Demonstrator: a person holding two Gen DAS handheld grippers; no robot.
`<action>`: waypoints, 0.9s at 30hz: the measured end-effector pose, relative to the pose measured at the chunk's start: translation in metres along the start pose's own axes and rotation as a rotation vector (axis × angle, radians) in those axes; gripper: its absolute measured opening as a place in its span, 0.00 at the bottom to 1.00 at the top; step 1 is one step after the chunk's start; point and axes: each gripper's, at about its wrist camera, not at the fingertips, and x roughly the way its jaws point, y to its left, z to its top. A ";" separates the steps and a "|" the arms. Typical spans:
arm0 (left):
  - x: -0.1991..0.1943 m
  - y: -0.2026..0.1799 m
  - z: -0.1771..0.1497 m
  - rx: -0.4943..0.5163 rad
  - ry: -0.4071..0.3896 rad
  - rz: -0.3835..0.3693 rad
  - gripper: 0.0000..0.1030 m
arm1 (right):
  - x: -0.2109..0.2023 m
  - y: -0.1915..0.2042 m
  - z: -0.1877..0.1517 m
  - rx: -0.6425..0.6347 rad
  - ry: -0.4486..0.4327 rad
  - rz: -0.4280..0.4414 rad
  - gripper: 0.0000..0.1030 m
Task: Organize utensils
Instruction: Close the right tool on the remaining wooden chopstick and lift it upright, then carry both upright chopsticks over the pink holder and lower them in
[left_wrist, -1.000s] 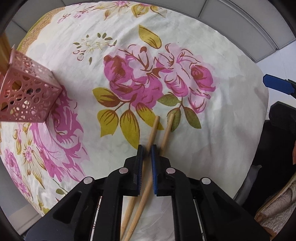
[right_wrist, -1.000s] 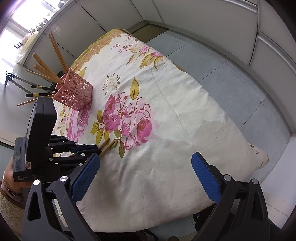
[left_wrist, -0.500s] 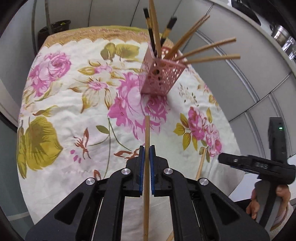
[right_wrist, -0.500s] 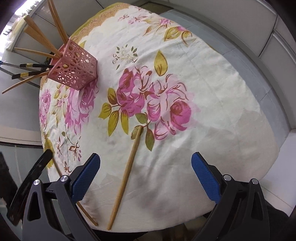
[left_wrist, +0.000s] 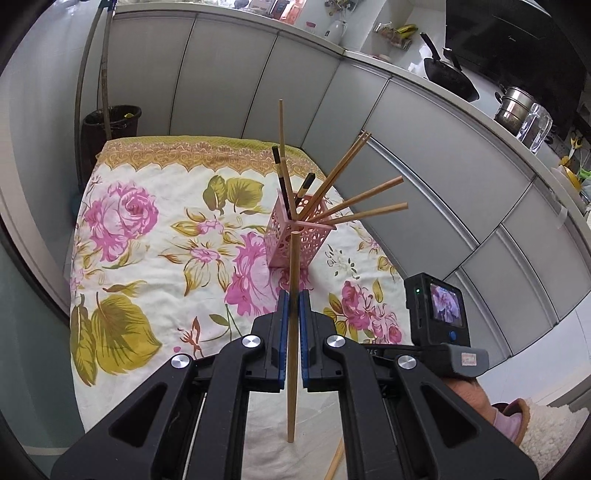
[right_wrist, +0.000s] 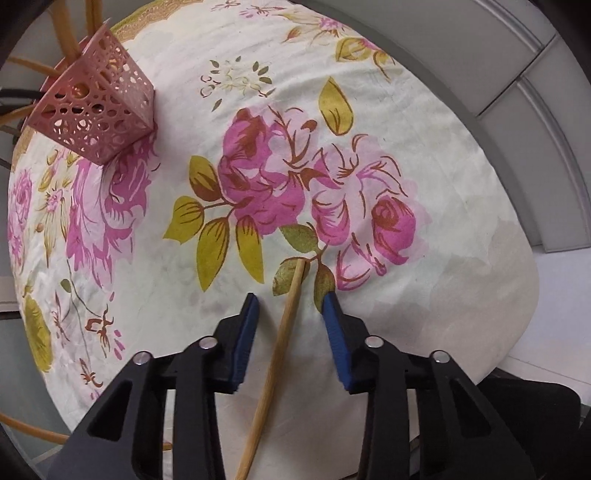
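My left gripper (left_wrist: 291, 314) clamps a wooden chopstick (left_wrist: 293, 332) near the pink holder (left_wrist: 295, 242); my right gripper (right_wrist: 290, 308), jaws just narrowing, straddles another chopstick (right_wrist: 280, 339) untouched on the floral cloth (right_wrist: 406, 110).

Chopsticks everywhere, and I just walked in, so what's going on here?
A person is sorting chopsticks into the pink holder on the flowered cloth. The left gripper is shut on one chopstick, raised in line with the holder, which already has several in it. The right gripper points down over the last loose chopstick; its jaws have just been closing around it, but the pads are not yet on it.
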 end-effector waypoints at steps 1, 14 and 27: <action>-0.001 -0.001 0.000 0.001 -0.006 0.001 0.04 | -0.001 0.004 -0.002 -0.006 -0.015 0.010 0.14; -0.013 -0.039 -0.003 0.104 -0.077 0.047 0.04 | -0.083 -0.045 -0.034 -0.108 -0.339 0.252 0.06; -0.037 -0.092 0.000 0.169 -0.144 0.074 0.04 | -0.207 -0.066 -0.037 -0.191 -0.610 0.341 0.06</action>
